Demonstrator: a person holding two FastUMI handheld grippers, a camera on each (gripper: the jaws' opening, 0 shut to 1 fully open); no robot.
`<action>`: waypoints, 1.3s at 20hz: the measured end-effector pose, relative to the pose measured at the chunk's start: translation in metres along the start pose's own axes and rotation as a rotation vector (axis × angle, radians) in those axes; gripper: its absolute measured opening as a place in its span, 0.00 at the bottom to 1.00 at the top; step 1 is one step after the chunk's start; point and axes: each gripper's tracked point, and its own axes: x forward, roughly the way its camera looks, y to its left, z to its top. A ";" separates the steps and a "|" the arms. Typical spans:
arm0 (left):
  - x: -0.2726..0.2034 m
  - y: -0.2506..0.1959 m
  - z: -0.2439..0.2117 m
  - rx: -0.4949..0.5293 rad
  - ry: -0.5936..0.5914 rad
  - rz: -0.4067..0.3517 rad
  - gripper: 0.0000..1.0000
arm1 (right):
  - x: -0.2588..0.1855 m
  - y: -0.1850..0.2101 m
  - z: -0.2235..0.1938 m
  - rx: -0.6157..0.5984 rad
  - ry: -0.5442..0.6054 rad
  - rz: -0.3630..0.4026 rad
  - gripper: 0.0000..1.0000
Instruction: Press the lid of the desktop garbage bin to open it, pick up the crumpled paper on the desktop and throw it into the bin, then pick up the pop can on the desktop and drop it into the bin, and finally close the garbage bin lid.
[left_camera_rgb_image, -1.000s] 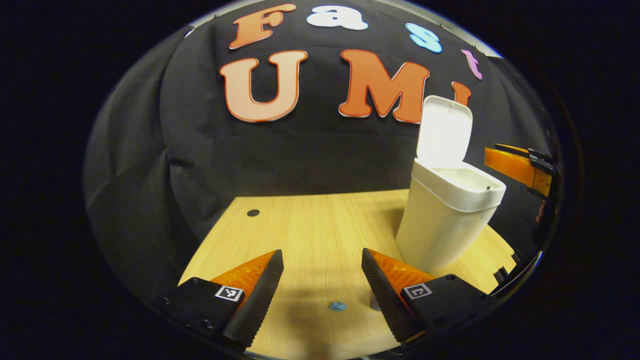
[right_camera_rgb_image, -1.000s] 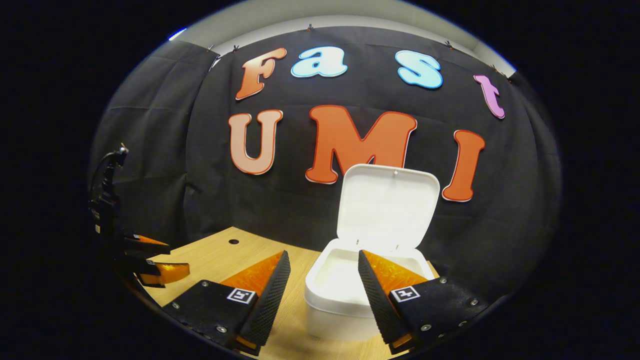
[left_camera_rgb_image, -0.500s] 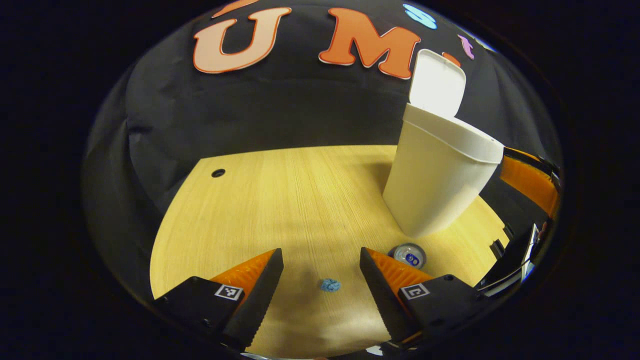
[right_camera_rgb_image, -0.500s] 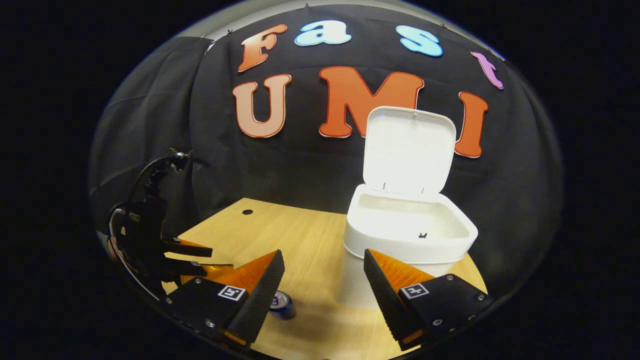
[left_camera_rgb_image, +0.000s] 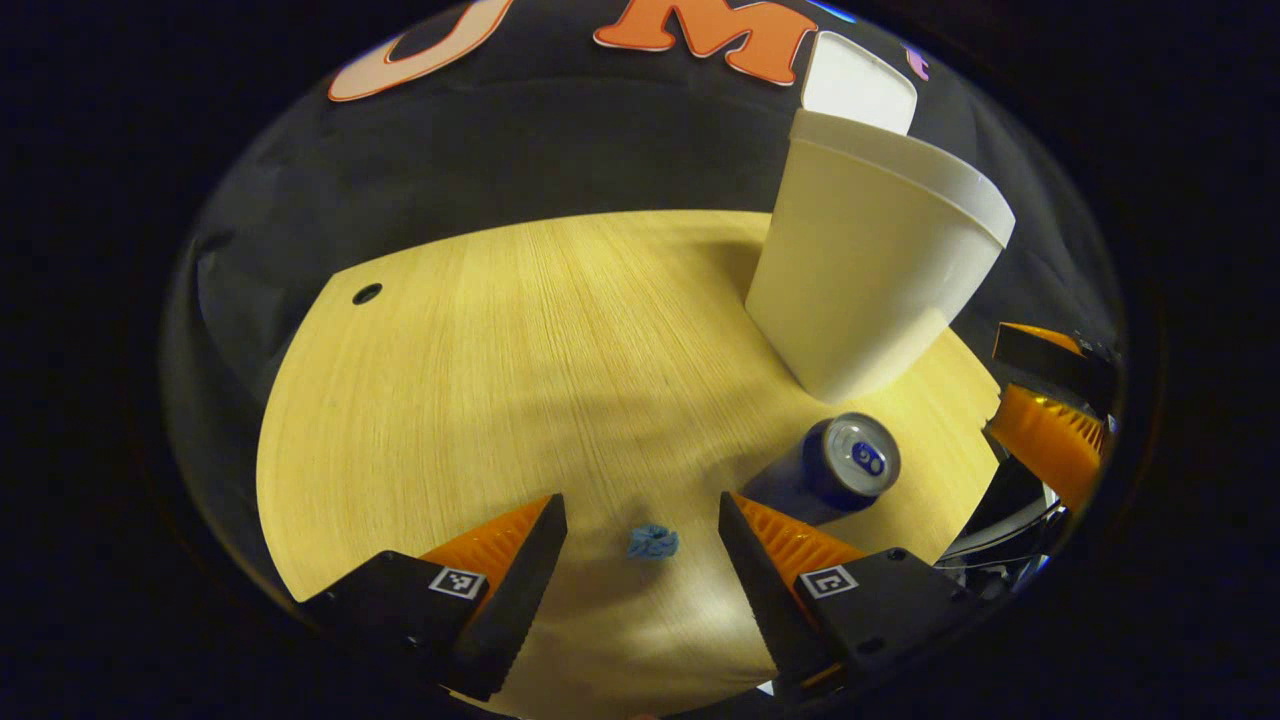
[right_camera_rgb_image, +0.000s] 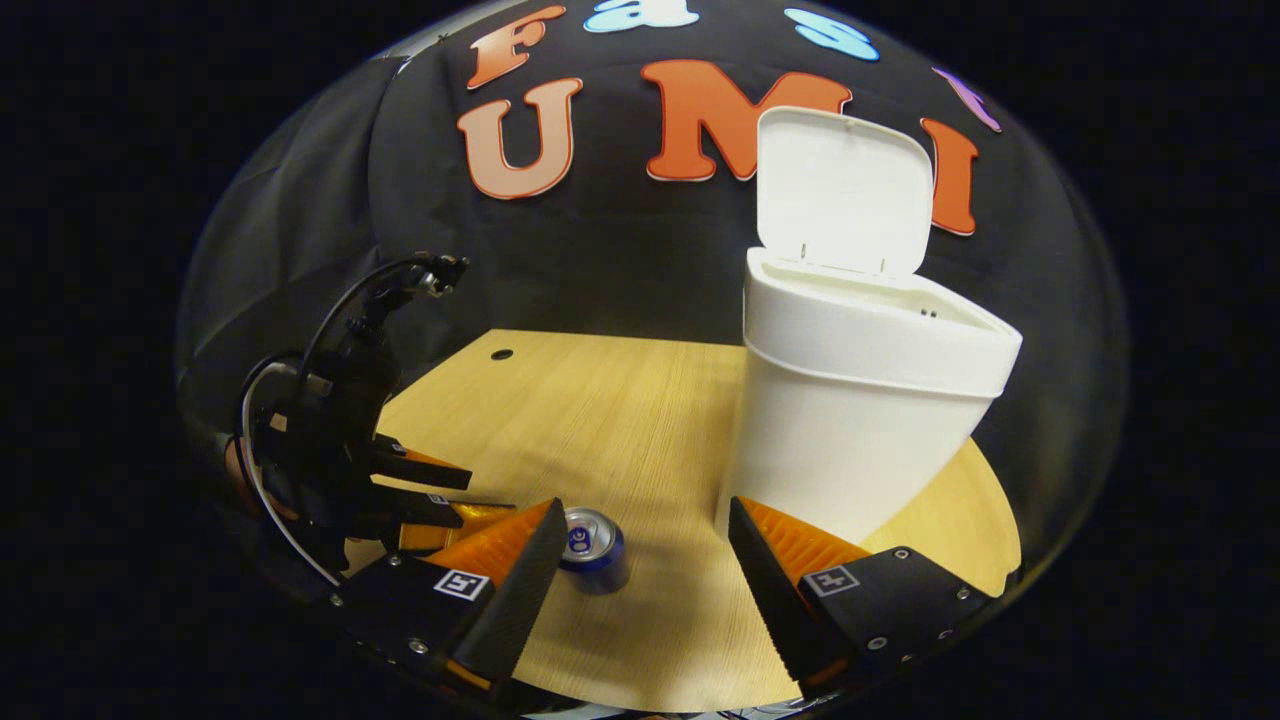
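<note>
A pale wooden table (left_camera_rgb_image: 480, 380) stands against the black cloth wall. On it are one bin (right_camera_rgb_image: 850, 420) with its lid (right_camera_rgb_image: 845, 190) up, one can (left_camera_rgb_image: 835, 470) upright just beside the bin's base, and one blue paper wad (left_camera_rgb_image: 653, 541) near the can. The left gripper (left_camera_rgb_image: 640, 570) is spread wide above the paper, touching nothing; the right gripper (right_camera_rgb_image: 640, 570) gapes empty between can and bin.

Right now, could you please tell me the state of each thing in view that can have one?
Bin lid: open, raised upright.
Garbage bin: standing on the table.
Pop can: upright on the table.
Crumpled paper: lying on the table.
Left gripper: open, empty.
Right gripper: open, empty.
</note>
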 end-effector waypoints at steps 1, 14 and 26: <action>0.001 0.001 -0.001 0.009 0.022 -0.008 0.98 | 0.004 0.004 -0.005 0.003 0.017 0.011 0.98; 0.026 0.007 -0.020 0.203 0.108 -0.035 0.95 | 0.050 0.033 -0.068 0.061 0.165 0.062 0.98; 0.007 0.018 -0.003 0.152 0.057 -0.040 0.18 | 0.092 0.053 -0.093 0.053 0.235 0.094 0.98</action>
